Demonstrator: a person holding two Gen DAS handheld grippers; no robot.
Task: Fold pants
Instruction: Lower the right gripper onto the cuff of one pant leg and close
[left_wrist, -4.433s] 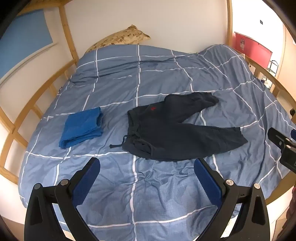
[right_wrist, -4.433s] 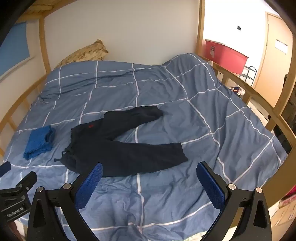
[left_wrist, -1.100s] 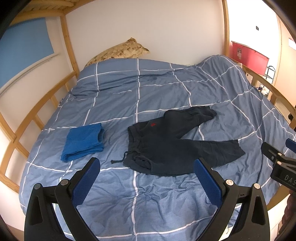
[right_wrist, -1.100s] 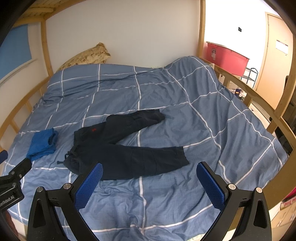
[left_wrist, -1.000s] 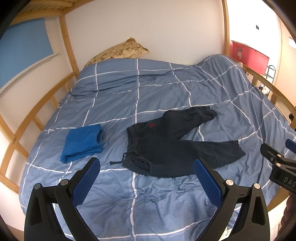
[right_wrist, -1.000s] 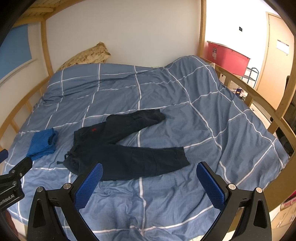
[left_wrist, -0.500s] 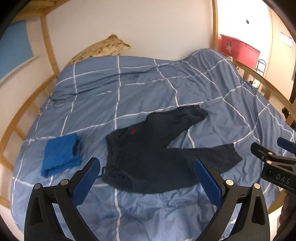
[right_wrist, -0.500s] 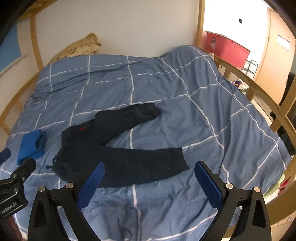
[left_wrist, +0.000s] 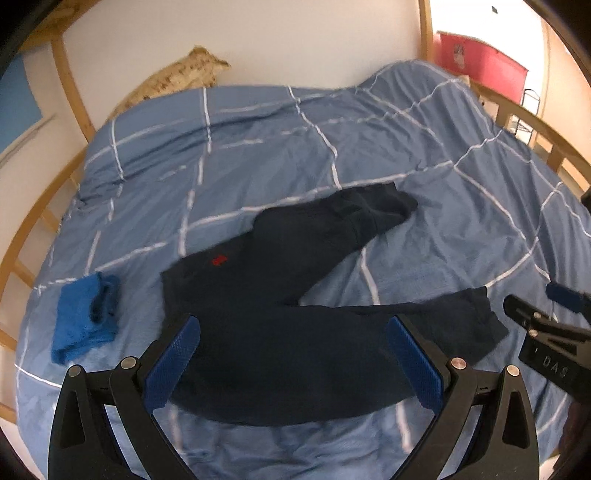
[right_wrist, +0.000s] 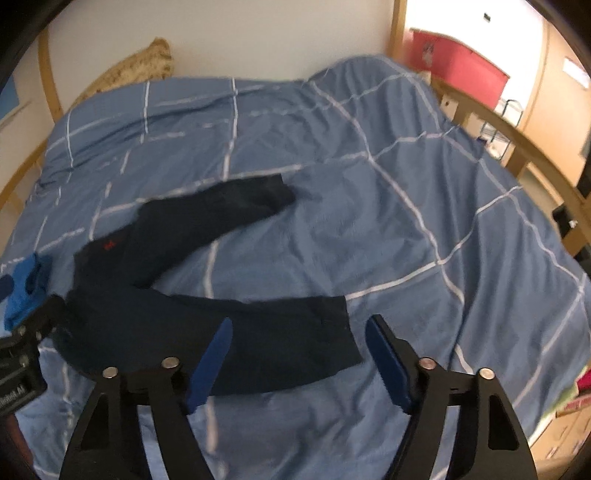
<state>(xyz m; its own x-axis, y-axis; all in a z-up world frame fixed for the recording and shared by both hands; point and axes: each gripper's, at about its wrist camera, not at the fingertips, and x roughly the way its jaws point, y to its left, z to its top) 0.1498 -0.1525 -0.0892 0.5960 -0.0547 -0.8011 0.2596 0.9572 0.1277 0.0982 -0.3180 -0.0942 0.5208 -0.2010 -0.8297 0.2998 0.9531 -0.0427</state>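
Sweatpants (left_wrist: 280, 295), soft, limp and light, are lying splayed mid-frame on the checked duvet (left_wrist: 424, 155). We are holding the left gripper (left_wrist: 291, 354) spread wide above the waistband, while the right gripper (right_wrist: 299, 354) is narrowing, empty, above the near cuff, both good holds.

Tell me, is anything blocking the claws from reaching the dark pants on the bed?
Nothing visible. The pants lie spread out on the blanket, directly below the open left claw and the closing right claw. The blue cloth sits aside.
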